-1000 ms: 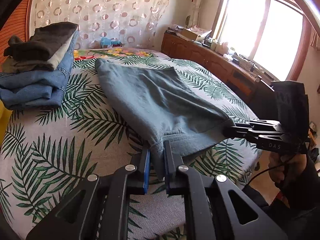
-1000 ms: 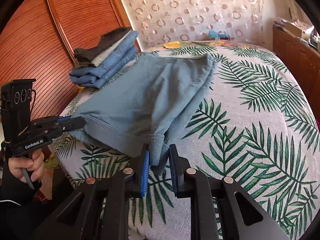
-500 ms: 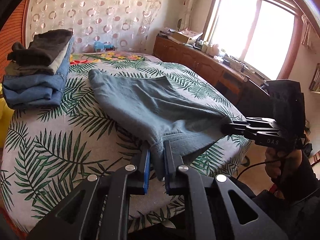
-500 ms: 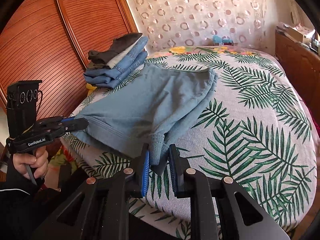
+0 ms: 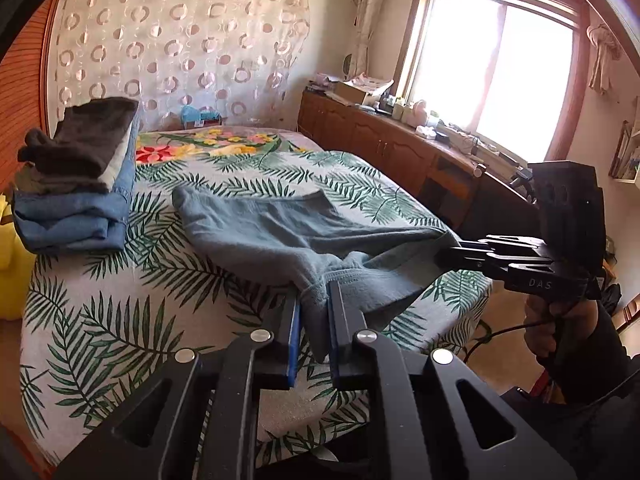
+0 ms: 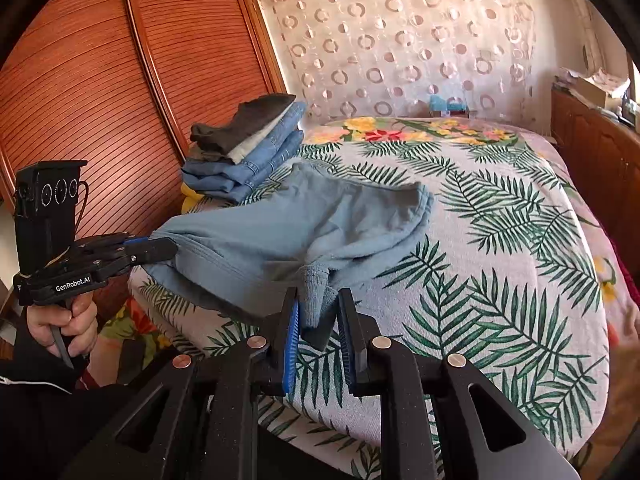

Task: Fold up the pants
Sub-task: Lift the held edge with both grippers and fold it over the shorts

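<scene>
Dragged nearer, blue-grey pants (image 5: 288, 232) sag between both clamped grippers

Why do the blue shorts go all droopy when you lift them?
The blue shorts look soft and floppy: they sag between the left gripper and right gripper. They're probably light, since two small pinches hold them.

We are in a home bedroom: a bed (image 5: 120, 320) with leaf-print cover, louvred wardrobe doors (image 6: 120, 80), a sunny window (image 5: 500, 80).

"GenRobot.AI" on left hand-held gripper (image 6: 160, 250), "DAS" on right hand-held gripper (image 5: 446, 258)
</scene>
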The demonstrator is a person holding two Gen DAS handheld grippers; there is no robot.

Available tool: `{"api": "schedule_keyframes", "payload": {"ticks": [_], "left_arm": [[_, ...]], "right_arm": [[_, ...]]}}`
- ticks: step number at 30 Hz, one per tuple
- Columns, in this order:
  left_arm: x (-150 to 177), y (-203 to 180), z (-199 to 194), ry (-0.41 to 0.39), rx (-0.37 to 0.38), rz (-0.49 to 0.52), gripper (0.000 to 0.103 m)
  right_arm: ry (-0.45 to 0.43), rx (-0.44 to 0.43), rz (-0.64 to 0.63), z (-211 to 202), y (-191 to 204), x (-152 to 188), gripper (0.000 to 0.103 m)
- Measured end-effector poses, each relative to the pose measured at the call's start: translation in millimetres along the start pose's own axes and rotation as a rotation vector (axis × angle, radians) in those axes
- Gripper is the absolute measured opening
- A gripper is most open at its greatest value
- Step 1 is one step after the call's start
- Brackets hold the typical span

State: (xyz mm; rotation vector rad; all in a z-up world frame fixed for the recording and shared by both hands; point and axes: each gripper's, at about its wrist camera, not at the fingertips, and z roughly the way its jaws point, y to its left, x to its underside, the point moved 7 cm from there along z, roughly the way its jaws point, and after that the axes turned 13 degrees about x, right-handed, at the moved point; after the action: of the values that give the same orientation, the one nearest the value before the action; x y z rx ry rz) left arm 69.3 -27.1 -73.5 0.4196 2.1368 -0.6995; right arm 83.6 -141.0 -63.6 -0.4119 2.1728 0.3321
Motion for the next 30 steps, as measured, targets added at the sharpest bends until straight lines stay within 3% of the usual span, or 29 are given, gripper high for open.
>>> {"api": "schedule_keyframes", "payload": {"ticks": [12,30], "left_arm": [[-21,-11,-10,-0.048,0.007,0.043,0.012],[-52,53,46,-0.042,-0.075,-0.003,0.012]], "right_arm": [[-0.08,-0.003,-0.013,-25,-4,-18,0.018],[-0.058,0.056,-0.022,74,-14,-62,0.018]]}}
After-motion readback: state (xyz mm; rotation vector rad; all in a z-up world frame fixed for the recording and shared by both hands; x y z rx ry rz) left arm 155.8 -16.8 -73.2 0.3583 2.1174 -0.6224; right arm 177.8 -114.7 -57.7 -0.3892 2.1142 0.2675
